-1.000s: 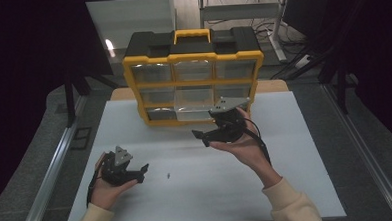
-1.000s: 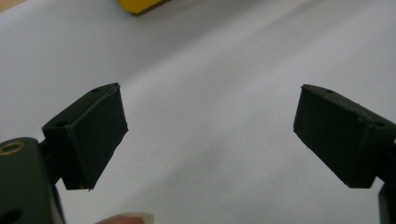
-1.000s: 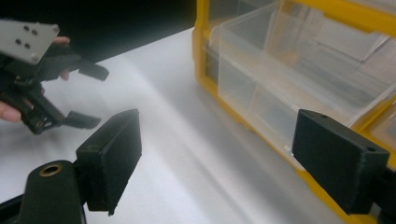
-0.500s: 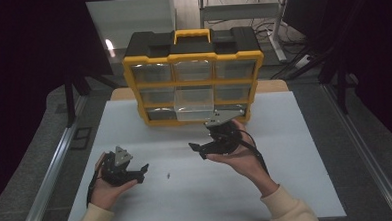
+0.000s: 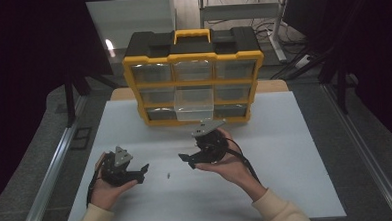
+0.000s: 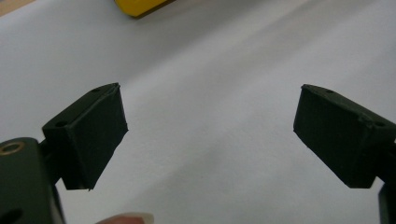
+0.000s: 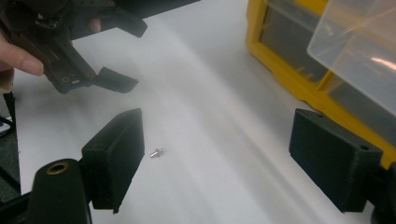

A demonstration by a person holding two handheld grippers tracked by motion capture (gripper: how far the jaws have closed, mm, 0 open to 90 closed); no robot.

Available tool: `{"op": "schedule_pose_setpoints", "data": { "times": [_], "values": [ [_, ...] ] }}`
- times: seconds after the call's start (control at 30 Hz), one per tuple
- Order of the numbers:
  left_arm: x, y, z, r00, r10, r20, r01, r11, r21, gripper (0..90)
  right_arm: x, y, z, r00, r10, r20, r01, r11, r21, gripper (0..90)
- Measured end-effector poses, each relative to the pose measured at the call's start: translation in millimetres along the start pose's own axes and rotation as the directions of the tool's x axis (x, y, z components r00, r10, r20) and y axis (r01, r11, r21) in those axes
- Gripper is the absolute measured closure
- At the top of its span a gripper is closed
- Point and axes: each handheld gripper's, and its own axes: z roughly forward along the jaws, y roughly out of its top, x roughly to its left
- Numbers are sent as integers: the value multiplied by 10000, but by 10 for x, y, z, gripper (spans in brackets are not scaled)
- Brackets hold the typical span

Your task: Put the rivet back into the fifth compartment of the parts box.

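Spanning a dark room, white table (image 5: 297, 186), both grippers' jaws wide apart, empty.

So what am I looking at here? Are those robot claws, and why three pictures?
No robot: a person holds a two-jaw gripper in each hand. The high view looks down on the white table, showing the left gripper and right gripper. The other two pictures come from cameras riding on each gripper, looking along its black jaws. Both grippers are open and hold nothing. On the table lies a small screw, and behind stands a yellow organizer with one clear drawer pulled out.
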Motion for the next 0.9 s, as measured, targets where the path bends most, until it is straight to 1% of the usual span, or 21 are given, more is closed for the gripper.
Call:
{"op": "schedule_pose_setpoints", "data": {
  "times": [0.1, 0.2, 0.37, 0.53, 0.73, 0.9],
  "values": [
    [-2, 3, 4, 10000, -28, 22, 28, 10000, -19, 100, 15, -11, 54, 9999, 47, -94, -46, 10000, 83, 199],
    [-3, 4, 4, 10000, -33, 9, 33, 10000, -19, 100, 33, -54, 132, 9997, 237, 1, -237, 9997, 6, 215],
    [7, 1, -2, 10000, -36, 44, 36, 10000, 3, 98, 72, -126, 291, 9995, 306, -100, -302, 9987, 414, 220],
    [8, 0, 9, 10000, -49, 45, 48, 10000, 44, 98, 86, -149, 379, 9991, 355, -227, -340, 9975, 617, 223],
    [4, 1, 7, 9999, -98, 32, 98, 10000, 0, 98, 108, -172, 476, 9988, 337, -356, -306, 9960, 836, 230],
    [7, 0, 4, 9999, -102, 6, 102, 9999, -16, 98, 165, -172, 563, 9987, 187, -477, -139, 9948, 1005, 235]
  ]
}}
